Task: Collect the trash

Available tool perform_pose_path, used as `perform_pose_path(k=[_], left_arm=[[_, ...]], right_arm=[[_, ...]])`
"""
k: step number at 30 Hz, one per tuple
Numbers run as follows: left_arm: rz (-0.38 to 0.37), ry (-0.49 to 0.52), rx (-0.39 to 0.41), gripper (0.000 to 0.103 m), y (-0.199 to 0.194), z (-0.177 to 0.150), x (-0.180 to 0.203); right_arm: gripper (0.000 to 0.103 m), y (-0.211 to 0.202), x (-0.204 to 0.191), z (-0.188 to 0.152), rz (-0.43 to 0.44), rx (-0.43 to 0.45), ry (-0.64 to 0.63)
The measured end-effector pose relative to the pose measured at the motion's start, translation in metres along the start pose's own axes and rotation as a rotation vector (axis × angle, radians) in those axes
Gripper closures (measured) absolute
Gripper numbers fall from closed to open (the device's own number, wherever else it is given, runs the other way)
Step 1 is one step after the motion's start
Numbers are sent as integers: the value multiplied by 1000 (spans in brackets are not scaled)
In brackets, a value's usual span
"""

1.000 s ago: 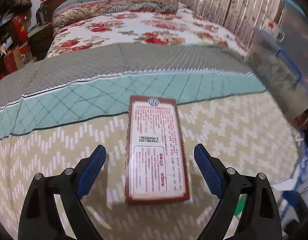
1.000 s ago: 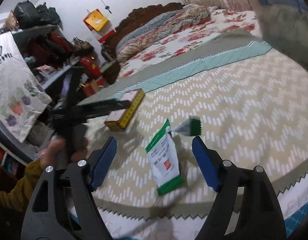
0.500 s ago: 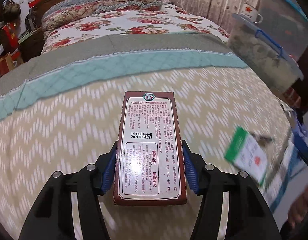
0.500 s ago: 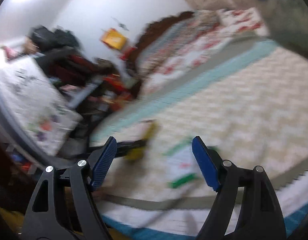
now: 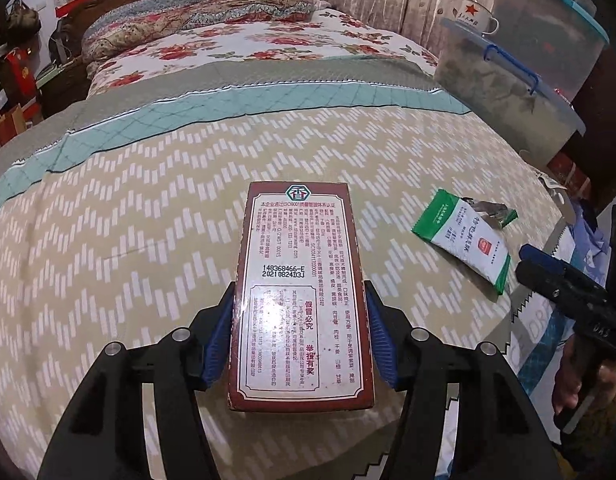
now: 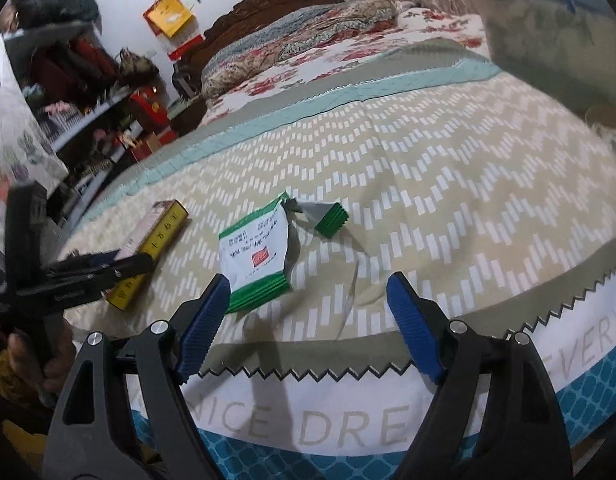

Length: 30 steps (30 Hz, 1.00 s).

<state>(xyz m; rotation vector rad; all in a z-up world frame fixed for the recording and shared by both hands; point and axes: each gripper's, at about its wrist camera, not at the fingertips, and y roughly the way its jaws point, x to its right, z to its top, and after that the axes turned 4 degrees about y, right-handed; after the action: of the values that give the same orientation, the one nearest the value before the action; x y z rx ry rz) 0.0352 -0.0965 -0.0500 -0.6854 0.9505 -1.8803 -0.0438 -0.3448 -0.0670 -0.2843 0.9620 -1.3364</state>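
Observation:
A long brown box (image 5: 299, 292) with a white printed label lies lengthwise on the zigzag bed cover (image 5: 147, 220), and my left gripper (image 5: 297, 290) is shut on its near half, blue pads pressing both long sides. In the right wrist view the same box (image 6: 155, 248) shows its yellow side, held by the left gripper (image 6: 119, 262). A torn green-and-white wrapper (image 6: 259, 252) lies flat just ahead of my right gripper (image 6: 308, 280), whose jaws are opening with nothing gripped. The wrapper (image 5: 464, 240) sits right of the box, with the right gripper (image 5: 536, 260) close beside it.
A clear plastic bin (image 5: 508, 92) with a blue-trimmed lid stands at the bed's right side, a white mug (image 5: 474, 12) behind it. Floral bedding and pillows (image 5: 227, 12) lie at the headboard. Cluttered shelves (image 6: 67, 80) line the left. The bed's edge (image 6: 348, 372) is right below the right gripper.
My left gripper closed on the box, then carried it toward the wrapper. The right gripper swung and settled low in front of the wrapper, at the bed's edge.

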Motion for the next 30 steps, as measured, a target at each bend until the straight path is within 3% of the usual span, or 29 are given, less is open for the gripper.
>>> perform_pose_path(k=[2, 3, 4, 11, 16, 18, 20, 21, 24, 30], left_arm=[[-9, 2, -5, 37, 0, 0, -1], [1, -3, -13, 24, 1, 1, -1], [6, -7, -15, 23, 2, 1, -3], [30, 15, -27, 23, 6, 8, 5], [56, 46, -35, 23, 8, 6, 13], [60, 49, -33, 25, 7, 5, 13], [77, 57, -19, 43, 4, 3, 13], [83, 62, -17, 48, 3, 3, 13], [70, 48, -16, 48, 3, 4, 11], [-11, 58, 36, 48, -13, 23, 24]], right_arm=[[21, 7, -6, -2, -13, -2, -17], [20, 7, -8, -2, -25, -2, -34], [20, 10, -9, -1, -32, -3, -42], [20, 23, -26, 6, -52, -19, -106], [17, 45, -57, 13, -142, -66, -281], [20, 54, -65, 10, -158, -80, -327], [58, 51, -73, 8, -120, -71, -364], [64, 50, -76, 6, -131, -63, -377], [73, 45, -75, 1, -117, -27, -363], [75, 14, -54, 14, -103, 107, -246]])
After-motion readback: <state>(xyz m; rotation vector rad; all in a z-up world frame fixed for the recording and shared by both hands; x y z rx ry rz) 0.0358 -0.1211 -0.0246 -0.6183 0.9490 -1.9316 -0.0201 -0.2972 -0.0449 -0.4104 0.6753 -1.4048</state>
